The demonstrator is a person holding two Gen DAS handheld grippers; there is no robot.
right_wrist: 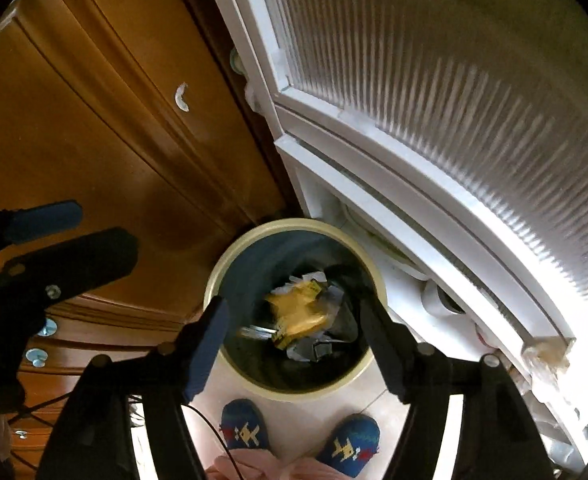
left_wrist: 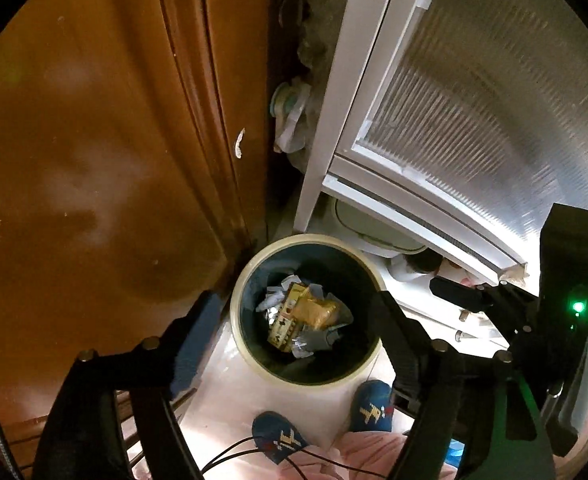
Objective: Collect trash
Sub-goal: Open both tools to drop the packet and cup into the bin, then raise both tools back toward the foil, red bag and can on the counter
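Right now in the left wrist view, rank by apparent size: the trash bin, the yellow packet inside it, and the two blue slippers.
1. Trash bin, clearly largest.
2. Yellow packet and the two blue slippers: each slipper looks about the packet's size, and the packet lies deeper in the bin, so I won't rank them.

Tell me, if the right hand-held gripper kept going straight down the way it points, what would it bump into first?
Probably the trash piled inside the bin. The right hand-held gripper hangs open over the bin's mouth, with nothing between, though depth is hard to judge.
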